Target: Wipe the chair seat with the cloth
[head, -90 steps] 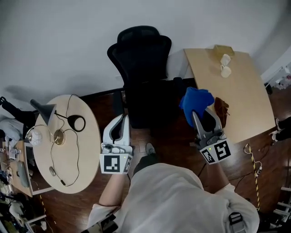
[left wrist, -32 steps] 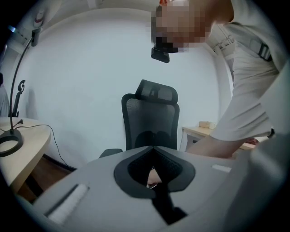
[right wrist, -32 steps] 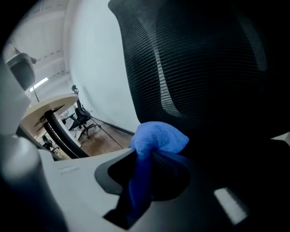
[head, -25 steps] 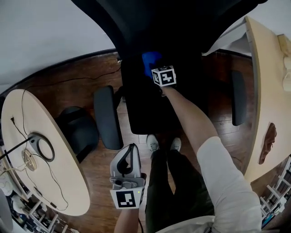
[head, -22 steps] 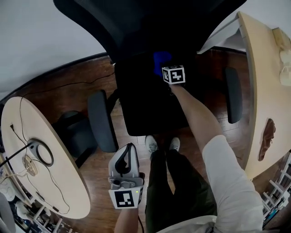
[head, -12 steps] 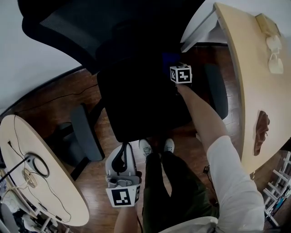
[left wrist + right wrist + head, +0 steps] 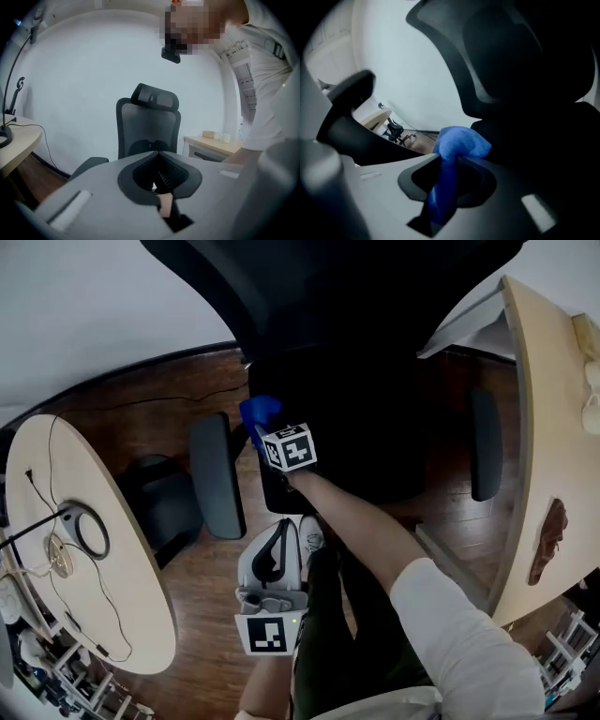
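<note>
The black office chair's seat [image 7: 361, 432] fills the middle of the head view. My right gripper [image 7: 263, 428] is shut on a blue cloth [image 7: 255, 411], and the cloth is pressed at the seat's left edge, beside the left armrest [image 7: 216, 474]. In the right gripper view the cloth [image 7: 459, 143] bunches out of the right gripper [image 7: 452, 158], with the seat [image 7: 543, 140] and backrest [image 7: 525, 61] dark behind it. My left gripper [image 7: 273, 542] hangs low by the person's legs, shut and empty. The left gripper [image 7: 157, 164] looks at the chair [image 7: 150, 126] from the front.
A round pale table [image 7: 103, 615] with a lamp base and cables is at the left. A wooden desk [image 7: 548, 409] runs along the right, past the right armrest [image 7: 483, 442]. A dark bulky object [image 7: 159, 507] sits on the wood floor by the left armrest.
My right gripper has carried the blue cloth across the seat, from the back right part to the left edge. The left gripper has stayed low by the legs.
</note>
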The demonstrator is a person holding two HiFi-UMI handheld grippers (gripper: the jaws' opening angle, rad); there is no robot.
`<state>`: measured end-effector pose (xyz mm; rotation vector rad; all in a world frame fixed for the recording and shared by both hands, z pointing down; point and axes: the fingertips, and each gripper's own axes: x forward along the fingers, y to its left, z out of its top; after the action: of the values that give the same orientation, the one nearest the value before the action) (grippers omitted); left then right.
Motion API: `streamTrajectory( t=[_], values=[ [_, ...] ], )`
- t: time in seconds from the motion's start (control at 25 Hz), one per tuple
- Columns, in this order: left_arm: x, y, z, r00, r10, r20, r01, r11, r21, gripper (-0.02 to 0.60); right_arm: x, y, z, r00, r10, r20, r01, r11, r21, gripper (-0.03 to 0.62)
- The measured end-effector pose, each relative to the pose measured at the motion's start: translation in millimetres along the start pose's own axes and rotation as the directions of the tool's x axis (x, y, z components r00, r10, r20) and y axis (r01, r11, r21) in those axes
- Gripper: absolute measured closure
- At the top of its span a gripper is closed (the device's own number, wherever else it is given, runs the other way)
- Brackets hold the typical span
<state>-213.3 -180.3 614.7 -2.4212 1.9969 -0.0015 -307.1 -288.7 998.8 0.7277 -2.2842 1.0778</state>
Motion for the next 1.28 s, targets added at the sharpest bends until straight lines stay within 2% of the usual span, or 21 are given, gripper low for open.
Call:
streamTrajectory(
  t=[0.08, 0.24, 0.36, 0.44, 0.56, 0.64, 0.8, 0.96, 1.04, 1.16, 1.28],
  values=[
    [-10, 7, -8, 1.000, 0.022, -0.007, -0.022, 1.000, 0.006, 0.497, 25, -5, -18, 0.999, -0.030, -0.043, 0.030, 0.999, -0.012, 0.503],
    [-29, 19, -22, 0.999, 0.050, -0.020, -0.050, 0.999, 0.003, 0.497, 34, -15, -20, 0.998, -0.038, -0.054, 0.035, 0.998, -0.047, 0.503],
    [-33, 17, -27, 0.999, 0.042, -0.030, -0.042, 0.999, -0.004, 0.497, 31, -16, -20, 0.998, -0.028, -0.056, 0.026, 0.998, -0.052, 0.503],
    [-30, 12, -25, 0.999, 0.021, -0.028, -0.021, 1.000, -0.007, 0.497, 20, -31, -17, 0.997, -0.054, -0.049, 0.051, 0.996, -0.068, 0.503],
    [-25, 7, -23, 1.000, -0.003, -0.028, 0.003, 1.000, -0.007, 0.497, -15, -85, -8, 0.991, -0.130, -0.027, 0.129, 0.991, -0.045, 0.505],
    [-22, 4, -28, 0.999, 0.012, -0.040, -0.014, 0.999, -0.050, 0.497, -51, -136, -5, 0.979, -0.201, -0.018, 0.201, 0.979, -0.027, 0.505],
    [-7, -13, -35, 0.998, 0.032, -0.054, -0.039, 0.990, -0.137, 0.497, -141, -245, -5, 0.930, -0.365, -0.031, 0.365, 0.931, -0.010, 0.505],
    [11, -38, -40, 0.998, -0.030, -0.061, 0.021, 0.990, -0.139, 0.497, -206, -308, -9, 0.877, -0.479, -0.038, 0.480, 0.877, 0.027, 0.505],
    [18, -50, -40, 0.997, -0.055, -0.061, 0.046, 0.989, -0.138, 0.497, -217, -318, -11, 0.871, -0.490, -0.036, 0.491, 0.870, 0.037, 0.504],
    [18, -61, -40, 0.996, -0.068, -0.062, 0.059, 0.988, -0.141, 0.497, -218, -315, -11, 0.885, -0.465, -0.012, 0.464, 0.882, 0.075, 0.503],
    [11, -61, -38, 0.996, -0.060, -0.059, 0.051, 0.988, -0.143, 0.497, -216, -261, 8, 0.925, -0.367, 0.098, 0.358, 0.928, 0.102, 0.503]
  ],
)
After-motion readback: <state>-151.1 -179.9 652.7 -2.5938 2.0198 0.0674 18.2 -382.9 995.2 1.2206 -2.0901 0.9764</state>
